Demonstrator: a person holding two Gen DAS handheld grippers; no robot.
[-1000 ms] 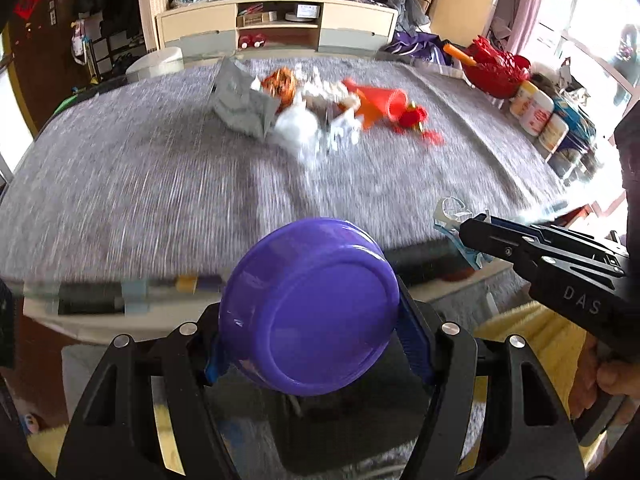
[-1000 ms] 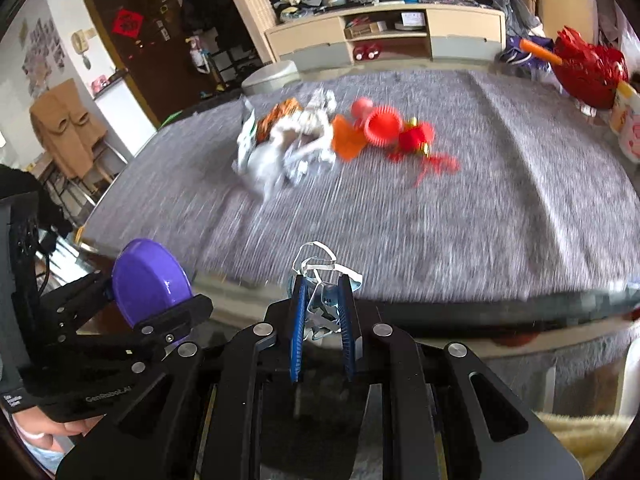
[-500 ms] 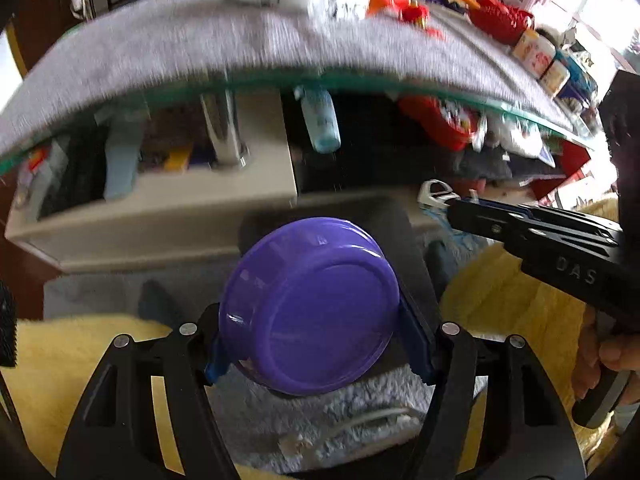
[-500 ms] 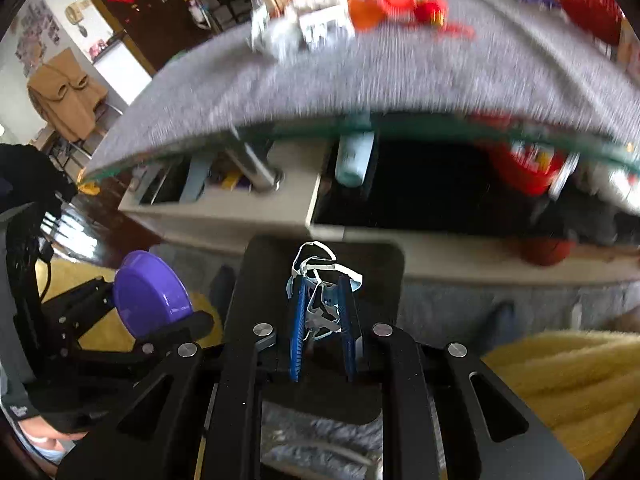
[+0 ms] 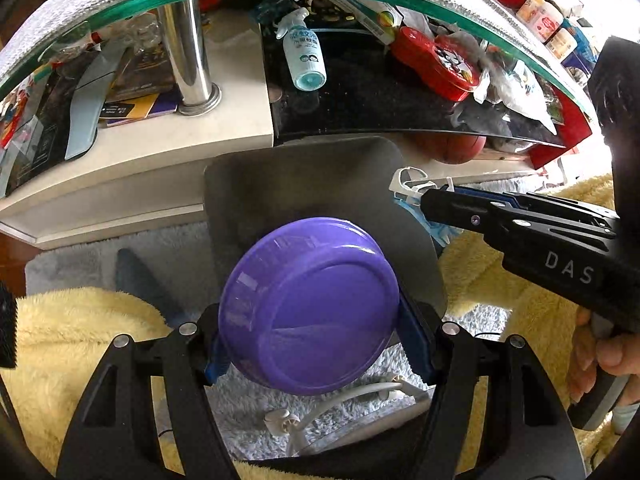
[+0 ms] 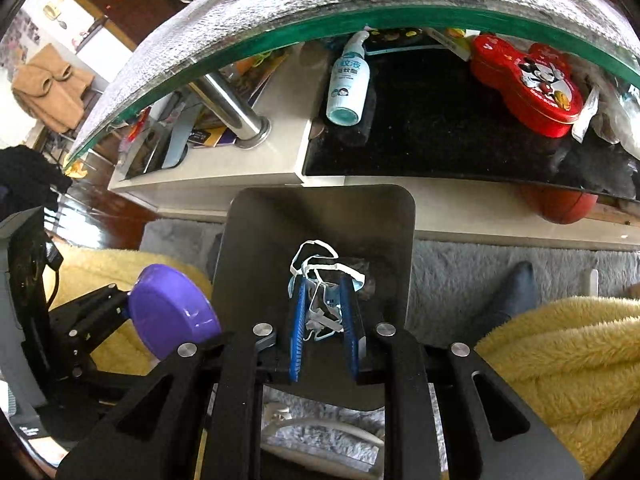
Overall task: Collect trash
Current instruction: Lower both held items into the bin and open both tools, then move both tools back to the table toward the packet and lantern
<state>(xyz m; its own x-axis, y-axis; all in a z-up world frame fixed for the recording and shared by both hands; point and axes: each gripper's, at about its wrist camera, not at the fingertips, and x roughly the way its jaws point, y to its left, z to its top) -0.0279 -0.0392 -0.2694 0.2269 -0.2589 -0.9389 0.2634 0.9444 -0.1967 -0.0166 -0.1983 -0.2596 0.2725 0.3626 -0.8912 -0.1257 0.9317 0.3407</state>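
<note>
Right wrist view shows a dark bin (image 6: 320, 216) directly below and ahead of both tools, its opening facing up. The left gripper (image 5: 316, 344) is clamped on a smooth purple bowl (image 5: 308, 308), held over the bin's near edge; released off-centre, it could glance off the rim. The right gripper (image 6: 322, 312) pinches a crumpled blue face mask (image 6: 320, 280), whose white loops might snag on the pads.
</note>
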